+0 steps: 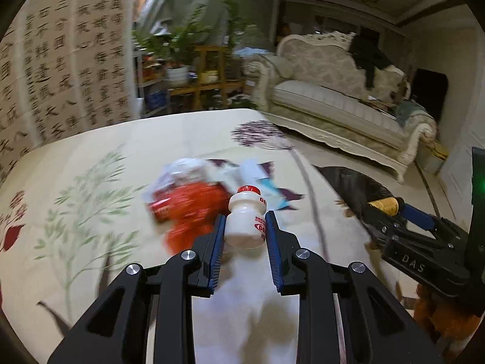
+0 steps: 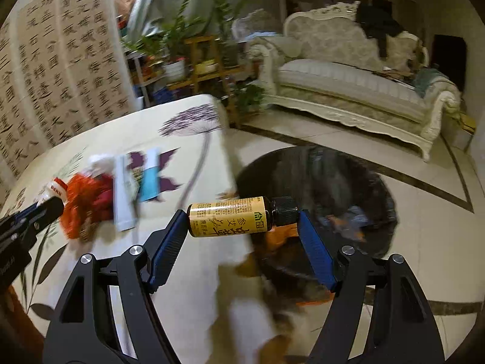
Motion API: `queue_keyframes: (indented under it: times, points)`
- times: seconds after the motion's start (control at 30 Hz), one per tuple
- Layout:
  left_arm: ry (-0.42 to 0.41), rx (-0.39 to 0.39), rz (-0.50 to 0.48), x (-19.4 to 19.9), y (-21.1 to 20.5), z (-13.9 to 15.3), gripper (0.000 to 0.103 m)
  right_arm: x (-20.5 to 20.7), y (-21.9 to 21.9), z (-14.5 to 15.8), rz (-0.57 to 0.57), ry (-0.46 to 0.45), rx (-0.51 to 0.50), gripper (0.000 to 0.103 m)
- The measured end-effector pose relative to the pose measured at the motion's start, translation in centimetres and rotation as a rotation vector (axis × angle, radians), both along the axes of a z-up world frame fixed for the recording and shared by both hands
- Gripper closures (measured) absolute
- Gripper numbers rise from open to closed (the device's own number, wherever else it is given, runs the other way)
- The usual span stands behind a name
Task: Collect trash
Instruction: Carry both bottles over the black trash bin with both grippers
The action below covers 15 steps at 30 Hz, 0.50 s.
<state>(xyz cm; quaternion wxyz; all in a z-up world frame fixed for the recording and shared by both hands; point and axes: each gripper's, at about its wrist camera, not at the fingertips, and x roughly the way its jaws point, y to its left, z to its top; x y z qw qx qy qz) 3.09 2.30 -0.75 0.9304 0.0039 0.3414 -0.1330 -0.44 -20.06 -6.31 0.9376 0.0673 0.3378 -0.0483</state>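
Both hand-held grippers carry trash: the left hand-held gripper (image 1: 245,236) pinches a small white bottle (image 1: 246,219) upright by its lower body, red cap up, and the right hand-held gripper (image 2: 242,227) clamps a yellow bottle (image 2: 239,216) lengthwise, one pad on its base, the other on its black cap. Beyond the right one, on the floor, sits a dark round bin (image 2: 318,212); it looks like the drop point. Under and ahead of the left one spreads a counter (image 1: 91,182) in a floral cloth, with an orange wrapper (image 1: 188,212) and a blue-and-white tube (image 2: 150,176) still lying just past the white bottle. Both bottles are probably light, stiff and smooth; the end-to-end hold could slip, the body hold seems safer. A sofa (image 2: 348,85) stands far behind.
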Motion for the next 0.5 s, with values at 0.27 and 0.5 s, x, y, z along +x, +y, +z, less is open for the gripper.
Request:
queue_keyframes:
  times: [0.27,0.5]
  points:
    - [0.008,0.015,-0.095,2.1,-5.9,-0.6,0.075,0.7,-5.5,-0.7,-0.113,0.005,-0.014,0.031]
    - [0.015,0.042,-0.148,3.8,-10.0,-1.4,0.075,2.3,-7.9,-1.3,-0.148,0.011,-0.011,0.031]
